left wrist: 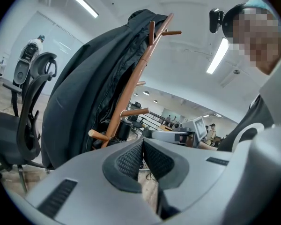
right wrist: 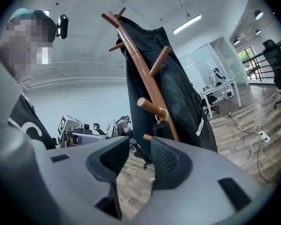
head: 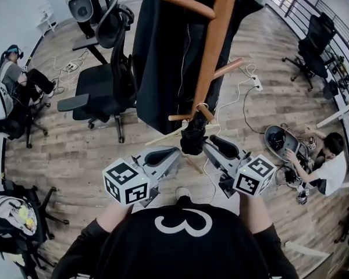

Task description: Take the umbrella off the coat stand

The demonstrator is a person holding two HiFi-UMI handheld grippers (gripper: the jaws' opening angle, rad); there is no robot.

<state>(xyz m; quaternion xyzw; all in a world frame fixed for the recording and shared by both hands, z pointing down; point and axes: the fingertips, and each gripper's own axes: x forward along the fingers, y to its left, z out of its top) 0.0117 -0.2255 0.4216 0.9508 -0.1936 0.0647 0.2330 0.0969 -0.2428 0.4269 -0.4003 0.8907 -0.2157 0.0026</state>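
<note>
A wooden coat stand (head: 212, 51) carries a black coat (head: 166, 51). A short black folded umbrella (head: 193, 137) hangs by a pale loop from one of the stand's low pegs (head: 205, 112). My left gripper (head: 175, 154) is just left of the umbrella, its pads pressed together with nothing in them. My right gripper (head: 209, 145) is just right of it, jaws apart and empty. In the left gripper view the shut gripper (left wrist: 143, 149) points toward the umbrella (left wrist: 123, 129). In the right gripper view the open gripper (right wrist: 139, 149) sits below and in front of the umbrella (right wrist: 161, 127).
Black office chairs (head: 102, 86) stand left of the stand, and another (head: 314, 45) stands by the railing at the far right. A person (head: 331, 158) crouches on the wooden floor at right, another (head: 14, 74) sits at left. Cables and a power strip (head: 257, 83) lie behind the stand.
</note>
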